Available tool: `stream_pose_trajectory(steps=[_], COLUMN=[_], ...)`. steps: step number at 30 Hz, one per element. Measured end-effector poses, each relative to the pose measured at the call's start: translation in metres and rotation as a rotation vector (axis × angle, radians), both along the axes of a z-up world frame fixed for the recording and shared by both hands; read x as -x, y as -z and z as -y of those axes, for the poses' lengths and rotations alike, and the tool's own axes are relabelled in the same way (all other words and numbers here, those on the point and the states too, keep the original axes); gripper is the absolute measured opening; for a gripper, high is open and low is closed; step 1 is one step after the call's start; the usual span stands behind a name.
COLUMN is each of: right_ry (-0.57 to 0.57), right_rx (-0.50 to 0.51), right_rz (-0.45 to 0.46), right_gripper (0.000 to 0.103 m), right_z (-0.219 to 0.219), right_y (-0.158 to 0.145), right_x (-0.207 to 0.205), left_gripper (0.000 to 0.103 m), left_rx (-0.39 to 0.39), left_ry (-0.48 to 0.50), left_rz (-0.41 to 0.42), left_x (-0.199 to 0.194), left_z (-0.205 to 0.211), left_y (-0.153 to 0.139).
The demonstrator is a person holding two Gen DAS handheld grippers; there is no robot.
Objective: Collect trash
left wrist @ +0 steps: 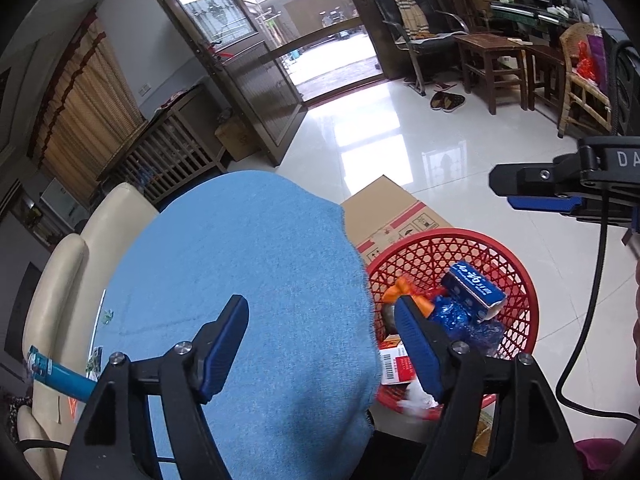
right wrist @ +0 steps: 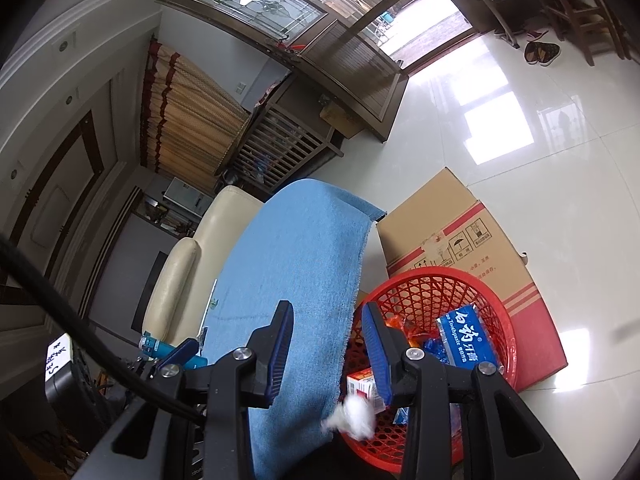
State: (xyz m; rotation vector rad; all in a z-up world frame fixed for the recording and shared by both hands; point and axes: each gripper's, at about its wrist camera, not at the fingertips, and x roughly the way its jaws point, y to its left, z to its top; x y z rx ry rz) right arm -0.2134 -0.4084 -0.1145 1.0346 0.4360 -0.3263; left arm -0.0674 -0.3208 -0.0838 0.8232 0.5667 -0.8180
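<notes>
A red mesh basket (left wrist: 516,280) stands on the floor beside the blue-clothed table (left wrist: 248,272). It holds a blue toothpaste box (left wrist: 474,290), orange and blue wrappers, a red-white carton (left wrist: 394,366) and a white crumpled tissue (left wrist: 418,398). My left gripper (left wrist: 324,344) is open and empty over the table's right edge. My right gripper (right wrist: 326,344) is open above the basket (right wrist: 496,308); the white tissue (right wrist: 356,416) is blurred just below its fingers, apart from them. The right gripper also shows in the left wrist view (left wrist: 532,192).
A cardboard box (right wrist: 460,232) lies behind the basket. A teal tube (left wrist: 60,378) lies at the table's left edge by a cream sofa (left wrist: 60,280). Wooden chairs and slippers (left wrist: 446,100) stand far across the glossy floor.
</notes>
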Motion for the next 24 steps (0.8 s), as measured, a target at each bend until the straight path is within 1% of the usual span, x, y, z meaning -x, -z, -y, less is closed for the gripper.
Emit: stream_pose_trajectory(steps=[5,13,18,24], right_ry=[-0.009,-0.034,-0.058,-0.098], right_rx=[0.001,0.012,0.032,0.08], right_rz=[-0.005,-0.022,-0.037,-0.064], right_gripper=[0.04,0.04,0.04,0.04], right_z=[-0.002,-0.009,-0.017,-0.033], right_y=[0.0,-0.001,-0.005,-0.013], right_x=[-0.002,-0.011,-0.02,-0.036], left_gripper=[0.078,0.079,0.079,0.079], left_rx=[0.016,0.053,0.094,0.176], left_ry=[-0.034,-0.098,-0.164,-0.234], left_rz=[0.011,0.016,0.018,0.028], left_x=[-0.005,-0.018,-0.033,-0.05], left_z=[-0.008,-0.026,-0.043,-0.071], left_y=[-0.006,-0.015,-0.023,-0.042])
